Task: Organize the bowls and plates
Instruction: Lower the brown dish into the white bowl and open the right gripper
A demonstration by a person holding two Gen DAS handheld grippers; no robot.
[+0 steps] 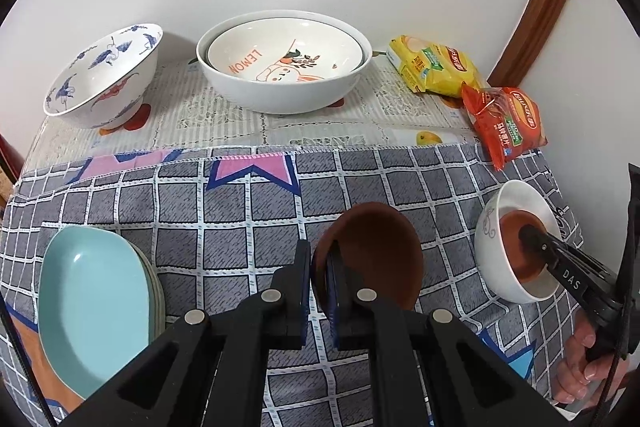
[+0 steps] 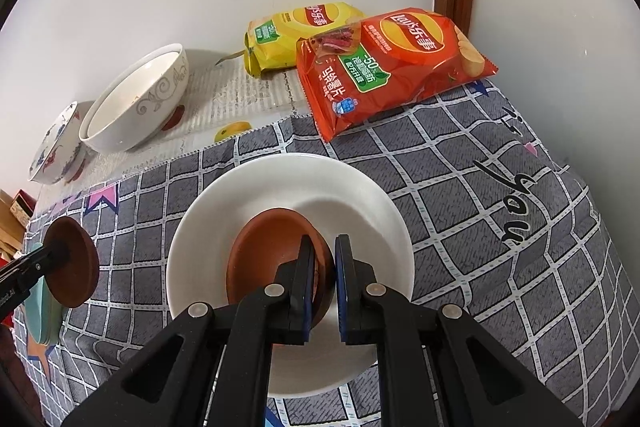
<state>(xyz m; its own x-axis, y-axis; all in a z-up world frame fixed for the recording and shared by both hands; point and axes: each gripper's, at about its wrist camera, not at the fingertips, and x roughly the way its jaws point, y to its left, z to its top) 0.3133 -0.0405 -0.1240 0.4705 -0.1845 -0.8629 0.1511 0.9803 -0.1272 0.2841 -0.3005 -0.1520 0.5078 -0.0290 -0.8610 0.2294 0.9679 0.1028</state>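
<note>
On the left we see stacked teal plates. Our left gripper is clamped on a brown saucer; the right gripper pinches a second brown dish inside the white bowl, chip bags just behind.

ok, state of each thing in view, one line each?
left gripper: shut on brown dish rim
brown dish: lifted off the cloth, tilted
right gripper: shut on second brown dish rim
second brown dish: inside white bowl
white bowl: upright on checked cloth
teal plates: stacked
lemon bowl: nested in large white bowl
red chip bag: sealed, lying flat
</note>
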